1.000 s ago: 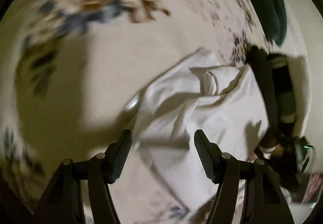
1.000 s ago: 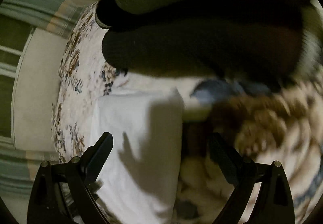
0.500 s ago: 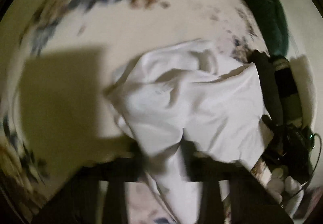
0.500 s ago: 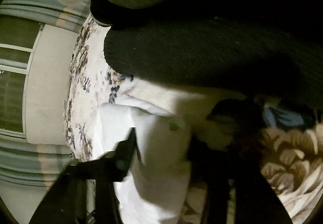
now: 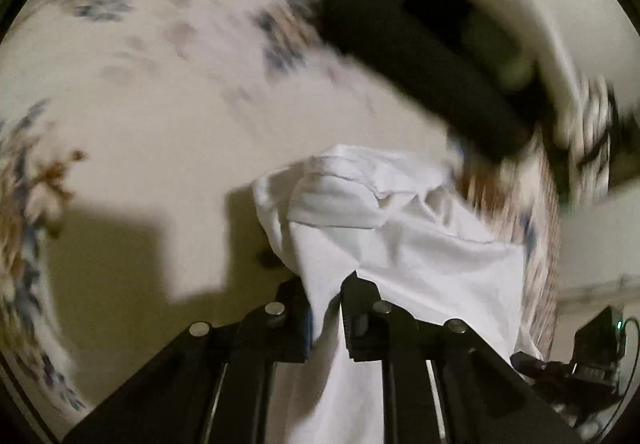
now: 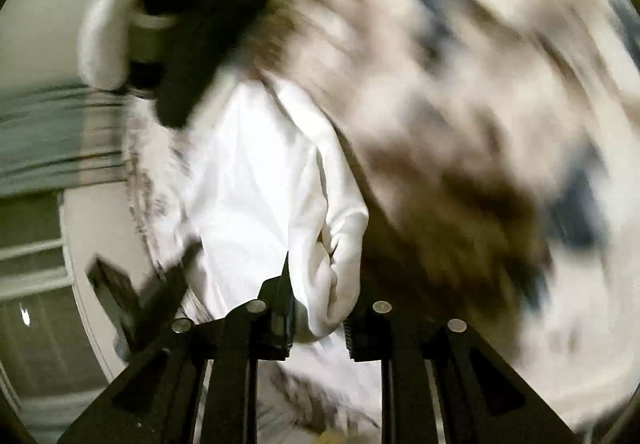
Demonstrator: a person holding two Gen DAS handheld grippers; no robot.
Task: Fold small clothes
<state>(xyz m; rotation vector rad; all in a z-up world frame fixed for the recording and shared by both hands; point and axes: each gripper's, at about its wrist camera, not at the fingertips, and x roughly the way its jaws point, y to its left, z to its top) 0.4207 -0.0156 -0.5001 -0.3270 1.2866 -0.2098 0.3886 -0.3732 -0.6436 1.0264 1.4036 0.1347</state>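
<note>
Here both claws are pinched narrow on the white garment [image 5: 400, 244]: the left gripper [image 5: 325, 318] holds one gathered edge, the right gripper [image 6: 318, 318] a rolled fold over the floral bedspread [image 5: 160, 104]. Only the right view shows striped fabric [image 6: 60, 132].

support: bed with cream bedspread printed with blue and brown flowers [image 5: 168, 148] | on it: crumpled white cotton garment [image 5: 400, 244], partly lifted off the bedspread | near far edge: dark knitted roll [image 5: 420, 64], blurred
</note>
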